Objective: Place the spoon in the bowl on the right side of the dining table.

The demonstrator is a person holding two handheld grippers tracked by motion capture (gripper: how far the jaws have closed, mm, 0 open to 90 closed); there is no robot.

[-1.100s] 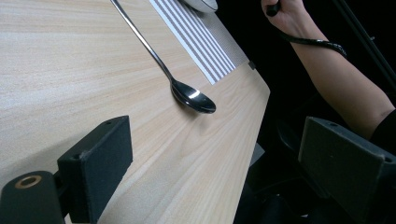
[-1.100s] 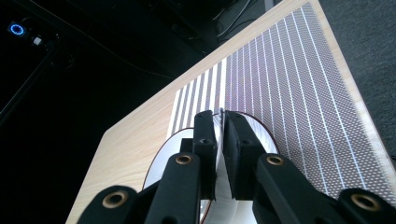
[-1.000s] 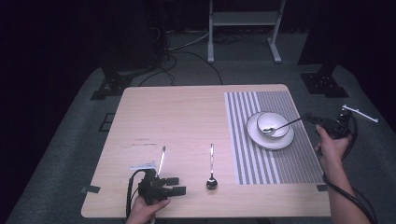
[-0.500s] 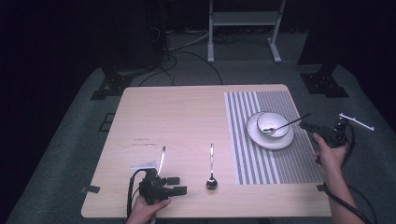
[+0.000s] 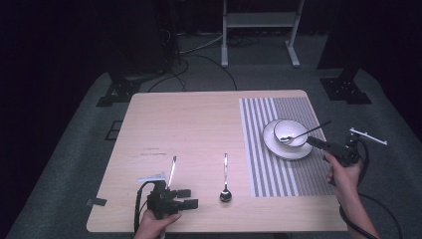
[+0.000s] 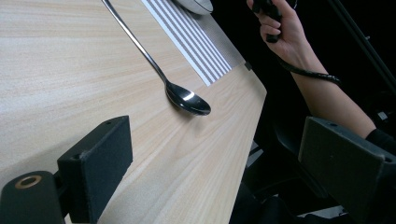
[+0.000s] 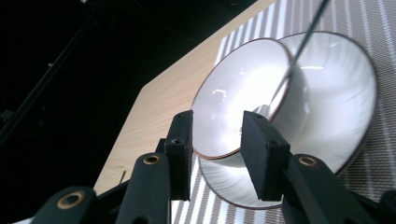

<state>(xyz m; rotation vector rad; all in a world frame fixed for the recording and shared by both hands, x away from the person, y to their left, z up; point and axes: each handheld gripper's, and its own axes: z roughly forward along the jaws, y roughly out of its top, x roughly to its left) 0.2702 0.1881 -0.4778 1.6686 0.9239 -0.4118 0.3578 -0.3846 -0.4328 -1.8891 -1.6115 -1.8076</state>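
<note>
high view: left gripper [image 5: 191, 198] jaws released near spoon [image 5: 225, 194]; right gripper [image 5: 313, 141] jaws released beside bowl [image 5: 290, 132].

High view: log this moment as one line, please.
left gripper: open, resting at table's near edge | right gripper: open, beside bowl on plate | spoon: on bare wood, untouched
</note>
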